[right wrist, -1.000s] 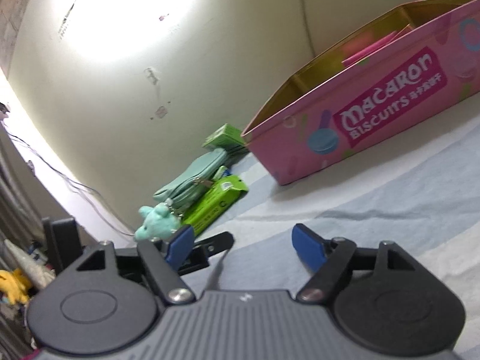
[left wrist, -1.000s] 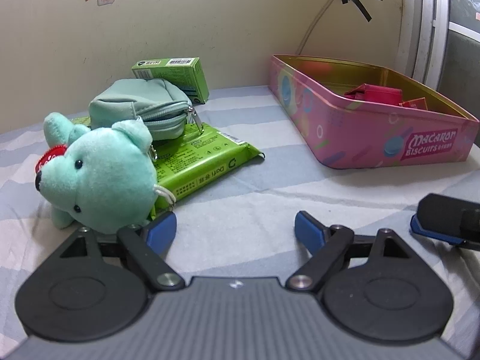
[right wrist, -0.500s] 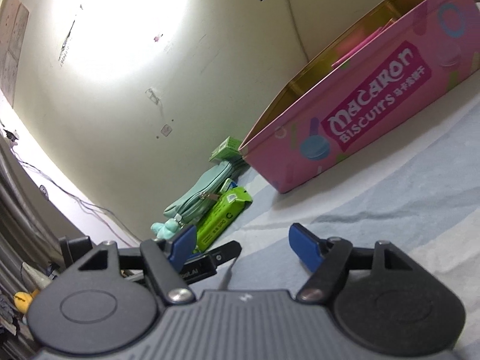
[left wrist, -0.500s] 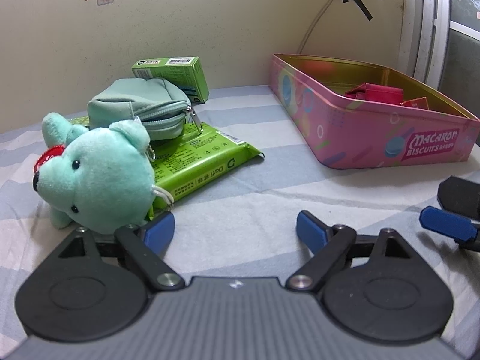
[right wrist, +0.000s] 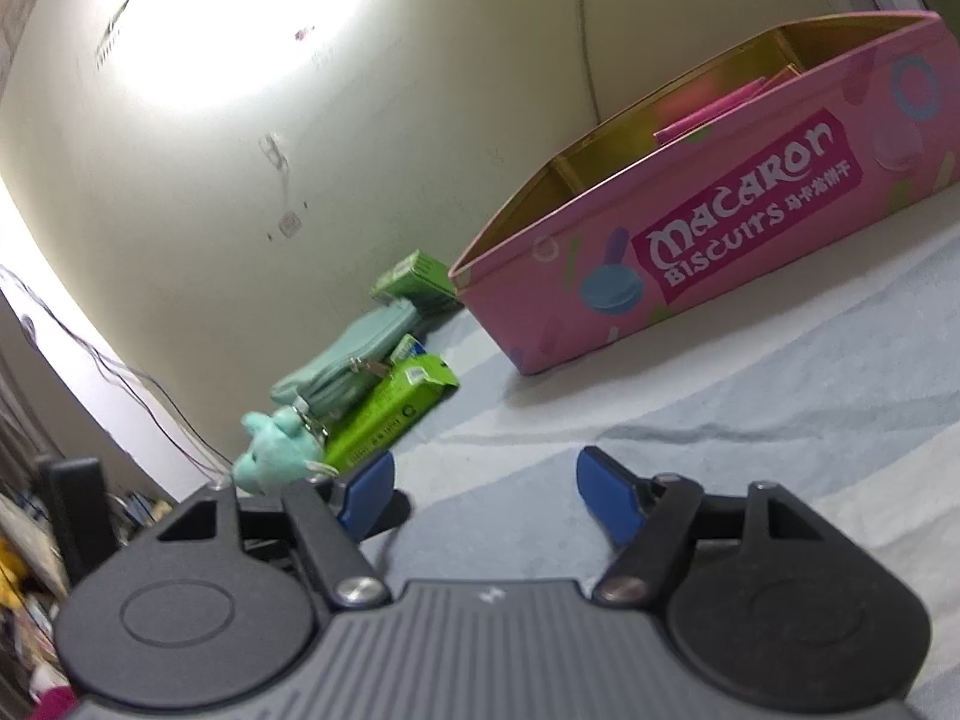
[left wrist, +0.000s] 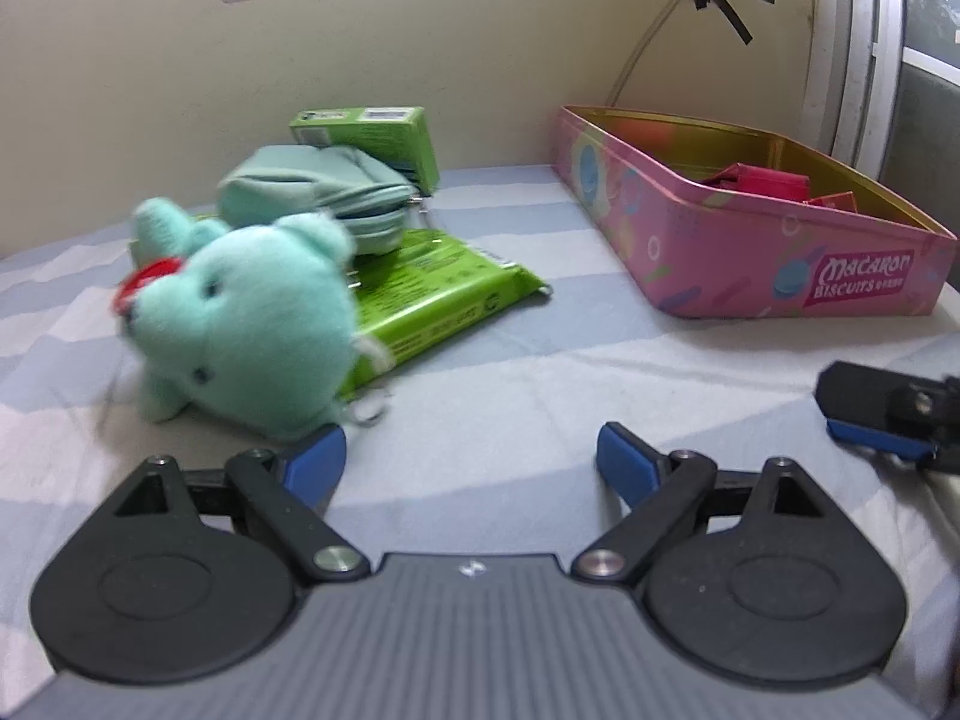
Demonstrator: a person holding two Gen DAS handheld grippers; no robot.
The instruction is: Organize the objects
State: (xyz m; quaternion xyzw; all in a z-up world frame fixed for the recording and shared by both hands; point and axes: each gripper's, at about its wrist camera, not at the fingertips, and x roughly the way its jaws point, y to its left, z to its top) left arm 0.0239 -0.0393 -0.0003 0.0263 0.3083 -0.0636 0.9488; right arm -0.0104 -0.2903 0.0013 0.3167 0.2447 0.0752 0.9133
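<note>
Mint plush bear (left wrist: 240,324) is lying on the striped bedsheet (left wrist: 510,396), blurred, leaning against the green snack packet (left wrist: 432,300). Its keyring is sitting just ahead of the left gripper's (left wrist: 471,459) left blue pad. The left jaws are opening, with only sheet between them; the bear is just beyond the left fingertip and I can't tell if they're touching. A mint zip pouch (left wrist: 324,195) is resting on the packet, green carton (left wrist: 372,135) behind it by the wall. Pink Macaron Biscuits tin (left wrist: 780,264) is sitting open to the right, well apart from the bear, with red packets (left wrist: 762,180) inside. Right gripper (right wrist: 486,489) is hovering low over the sheet, jaws apart, gripping nothing.
</note>
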